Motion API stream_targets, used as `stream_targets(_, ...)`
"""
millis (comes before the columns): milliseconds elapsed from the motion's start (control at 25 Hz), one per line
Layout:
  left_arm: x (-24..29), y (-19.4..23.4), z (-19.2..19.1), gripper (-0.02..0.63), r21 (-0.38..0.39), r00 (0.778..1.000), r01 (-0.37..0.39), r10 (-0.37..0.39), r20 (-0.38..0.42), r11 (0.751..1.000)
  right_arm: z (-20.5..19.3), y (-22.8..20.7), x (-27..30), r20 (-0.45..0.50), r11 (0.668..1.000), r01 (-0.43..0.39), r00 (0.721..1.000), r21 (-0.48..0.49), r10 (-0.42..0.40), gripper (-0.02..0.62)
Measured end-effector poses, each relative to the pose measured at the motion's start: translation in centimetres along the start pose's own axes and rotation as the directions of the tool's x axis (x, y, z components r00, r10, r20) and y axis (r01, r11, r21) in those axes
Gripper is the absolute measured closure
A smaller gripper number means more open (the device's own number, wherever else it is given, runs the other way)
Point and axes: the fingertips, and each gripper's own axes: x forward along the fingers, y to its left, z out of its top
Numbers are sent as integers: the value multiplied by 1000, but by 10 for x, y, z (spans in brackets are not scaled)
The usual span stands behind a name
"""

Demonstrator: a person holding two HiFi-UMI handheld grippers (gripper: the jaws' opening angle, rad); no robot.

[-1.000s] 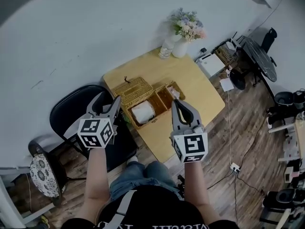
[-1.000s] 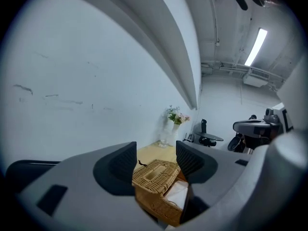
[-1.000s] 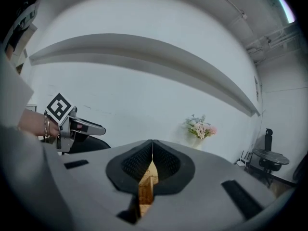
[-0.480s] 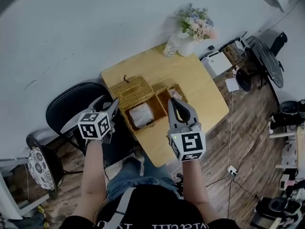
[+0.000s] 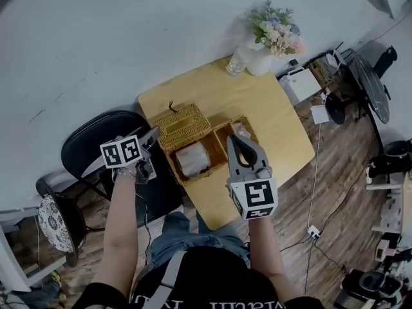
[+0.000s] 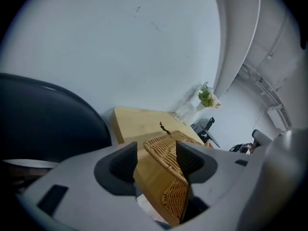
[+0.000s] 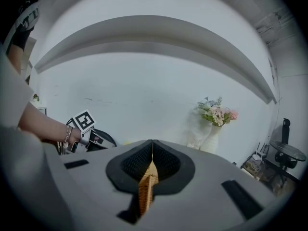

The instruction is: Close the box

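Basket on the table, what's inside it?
A white bundle lies in the big compartment. The small compartment shows something pale, but the right hand-held gripper covers part of it.

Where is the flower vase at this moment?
In the head view, the vase stands at the far right corner of the table, close to the wall, with a clear glass just to its left.

Both forearms forward, left gripper [image 6: 156, 159] jaws apart, right gripper [image 7: 152, 147] jaws together
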Motion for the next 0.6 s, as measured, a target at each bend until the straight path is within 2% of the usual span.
stream_targets(200, 24, 7, -5, 350, -145, 995, 75, -82, -48, 987, -7, -4, 7, -28, 1000, 5, 1000, -6, -5, 580)
stream_targets(320, 33, 7, -4, 362, -259, 989, 133, -145, -25, 957, -6, -2, 8, -39, 999, 0, 999, -40, -2, 580)
stream_targets(400, 34, 7, -2, 394, -312, 985, 163, -172, -2, 936, -4, -1, 9, -40, 998, -2, 999, -56, 0, 580)
stream_targets(480, 35, 8, 1, 456, -314, 986, 161, -167, 9, 936, -2, -3, 9, -38, 998, 2, 999, -62, -4, 580)
stream_targets(600, 34, 7, 5, 463, -280, 988, 155, -156, 19, 947, 0, -6, 7, -38, 998, 12, 999, -67, -14, 580)
